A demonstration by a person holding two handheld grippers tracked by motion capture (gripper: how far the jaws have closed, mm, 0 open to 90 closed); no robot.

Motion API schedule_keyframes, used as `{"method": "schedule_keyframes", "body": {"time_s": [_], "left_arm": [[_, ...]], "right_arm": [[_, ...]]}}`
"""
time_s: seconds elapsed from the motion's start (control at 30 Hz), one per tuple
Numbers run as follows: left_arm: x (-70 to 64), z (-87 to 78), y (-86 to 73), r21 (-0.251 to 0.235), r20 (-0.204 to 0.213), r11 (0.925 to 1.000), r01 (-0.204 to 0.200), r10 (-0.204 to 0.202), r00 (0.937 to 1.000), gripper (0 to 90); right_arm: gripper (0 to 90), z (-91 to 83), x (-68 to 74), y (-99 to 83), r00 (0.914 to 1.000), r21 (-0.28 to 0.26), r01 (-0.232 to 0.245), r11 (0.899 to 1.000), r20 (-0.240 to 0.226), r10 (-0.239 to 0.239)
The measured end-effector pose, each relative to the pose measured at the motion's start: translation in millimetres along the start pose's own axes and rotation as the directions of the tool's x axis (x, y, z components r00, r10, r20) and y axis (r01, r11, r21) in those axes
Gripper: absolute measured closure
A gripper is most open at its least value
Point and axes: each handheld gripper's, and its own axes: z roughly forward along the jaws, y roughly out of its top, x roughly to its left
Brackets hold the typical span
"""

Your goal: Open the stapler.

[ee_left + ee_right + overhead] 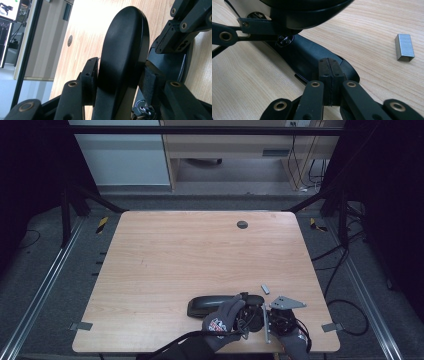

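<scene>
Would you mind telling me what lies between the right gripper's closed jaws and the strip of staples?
Only bare wooden table separates the right gripper from the strip of staples, as the right gripper view shows.

The high view looks forward and down on the whole bench (165,265) from its near side. Both gripper views sit very close, low over the near right part, sharing the black stapler (122,50).

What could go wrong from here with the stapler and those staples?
The left gripper clamps the stapler top on a smooth curved edge; it might slip shut. The right gripper is shut on nothing, so the base may slide. The staples lie loose and could get knocked.
</scene>
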Motion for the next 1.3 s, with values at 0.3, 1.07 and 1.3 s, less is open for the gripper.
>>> {"method": "schedule_keyframes", "body": {"time_s": [0.3,1.07,1.3], "left_arm": [[0.1,-0.2,-0.1,0.0,0.001,1.0,0.001,-0.001,1.0,53.3],[13.3,-13.4,-4.7,-0.035,-0.019,0.9977,0.058,-0.058,0.9981,54.7],[25.6,-24.0,-8.8,-0.048,-0.029,0.995,0.087,-0.088,0.9956,55.8]], "right_arm": [[90.0,0.1,-1.4,-1.4,0.9998,-0.008,-0.016,1.0,-0.011,0.016],[90.0,0.1,-0.7,-2.3,0.9998,-0.016,-0.019,1.0,-0.008,0.019],[90.0,0.1,-0.6,-2.3,0.9998,-0.016,-0.018,1.0,-0.006,0.018]]}}
